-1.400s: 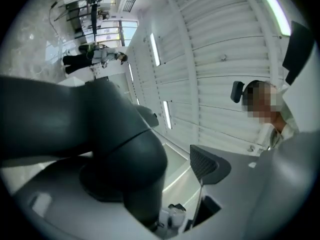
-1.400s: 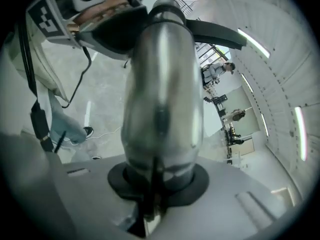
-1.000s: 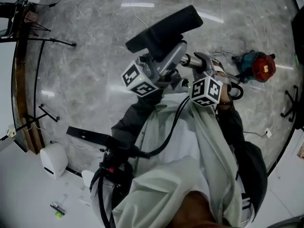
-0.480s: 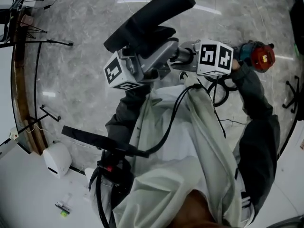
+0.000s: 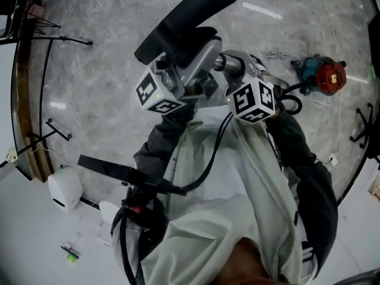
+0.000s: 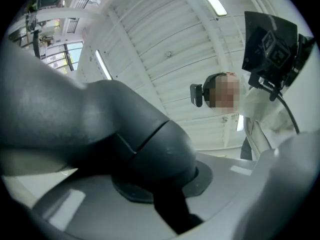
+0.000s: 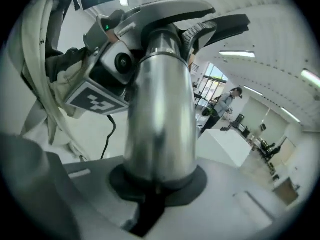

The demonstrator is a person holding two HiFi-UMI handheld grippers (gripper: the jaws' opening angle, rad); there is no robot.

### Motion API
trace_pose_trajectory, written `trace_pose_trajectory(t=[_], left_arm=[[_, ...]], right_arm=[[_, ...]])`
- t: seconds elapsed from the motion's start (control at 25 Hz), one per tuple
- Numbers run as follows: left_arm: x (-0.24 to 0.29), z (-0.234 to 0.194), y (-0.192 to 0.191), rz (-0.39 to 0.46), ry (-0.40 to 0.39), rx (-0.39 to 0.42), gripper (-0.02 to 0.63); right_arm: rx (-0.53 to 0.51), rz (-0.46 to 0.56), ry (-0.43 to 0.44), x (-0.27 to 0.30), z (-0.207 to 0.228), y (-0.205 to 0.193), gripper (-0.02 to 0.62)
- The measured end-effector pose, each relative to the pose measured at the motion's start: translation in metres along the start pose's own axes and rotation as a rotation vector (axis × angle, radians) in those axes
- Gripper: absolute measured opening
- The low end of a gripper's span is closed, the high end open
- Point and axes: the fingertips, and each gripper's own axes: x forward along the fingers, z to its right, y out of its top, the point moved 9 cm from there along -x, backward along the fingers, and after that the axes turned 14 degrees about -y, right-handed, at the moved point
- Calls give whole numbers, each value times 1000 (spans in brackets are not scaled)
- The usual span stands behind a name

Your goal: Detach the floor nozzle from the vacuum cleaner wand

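The black floor nozzle [image 5: 184,16] is lifted off the floor, its grey neck [image 5: 200,57] still joined to the silver wand [image 5: 233,63]. My left gripper [image 5: 191,79] is shut on that dark grey neck [image 6: 125,134], which fills the left gripper view [image 6: 167,194]. My right gripper [image 5: 236,76] is shut on the wand [image 7: 160,124] just beside it. In the right gripper view [image 7: 150,204] the tube runs up to the nozzle's collar [image 7: 170,11]. Both pairs of jaws have just been closing on these parts.
A red and teal vacuum body [image 5: 323,79] lies on the marble floor at the right, with a cable. Black stands [image 5: 53,40] and a curved wooden rail [image 5: 27,100] line the left. A white device [image 5: 64,189] sits at lower left. A person [image 7: 230,101] stands far off.
Both grippers have risen in the picture, carrying nozzle and wand. The nozzle now sits nearer the top edge. The right gripper swung out to the right and came back beside the left.
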Motion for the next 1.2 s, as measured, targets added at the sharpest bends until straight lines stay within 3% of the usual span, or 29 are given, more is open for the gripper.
trace_pose_trajectory(t=[0.08, 0.16, 0.28, 0.44, 0.52, 0.56, 0.64, 0.72, 0.88, 0.92, 0.96, 1.0, 1.08, 1.2], left_arm=[[-2, 0, 3, -37, -28, -10, 71], [0, 2, 5, -83, -66, -7, 72], [8, 9, 8, -110, -148, 20, 72], [13, 19, 5, -69, -294, 11, 72], [14, 18, 5, -48, -330, -1, 72], [14, 16, 7, -30, -328, -7, 72], [11, 14, 9, 3, -292, -20, 74], [9, 13, 8, 0, -228, -13, 74], [12, 7, 4, -42, -92, -57, 72], [12, 6, 0, -57, -81, -84, 72], [12, 6, -3, -72, -86, -111, 72], [11, 7, -6, -87, -104, -134, 72], [9, 11, -8, -110, -167, -151, 72], [19, 23, -11, -119, -312, -124, 75]], right_arm=[[33, 8, 9, 1, -8, 1, 38], [69, 47, 137, 3, -12, 1, 38], [80, 122, 393, -1, -8, 2, 41], [48, 124, 829, -9, 5, 0, 41], [53, 111, 938, -10, 7, 0, 41], [62, 99, 910, -10, 6, 2, 38], [76, 66, 724, -12, 1, 5, 37], [66, 41, 451, -16, -2, 6, 37], [80, -42, -190, -20, -11, 3, 37], [97, -74, -294, -21, -16, 0, 37], [117, -99, -342, -23, -22, -3, 37], [140, -110, -333, -25, -27, -5, 37], [180, -77, -177, -29, -35, -8, 40], [196, 51, 243, -37, -27, -16, 43]])
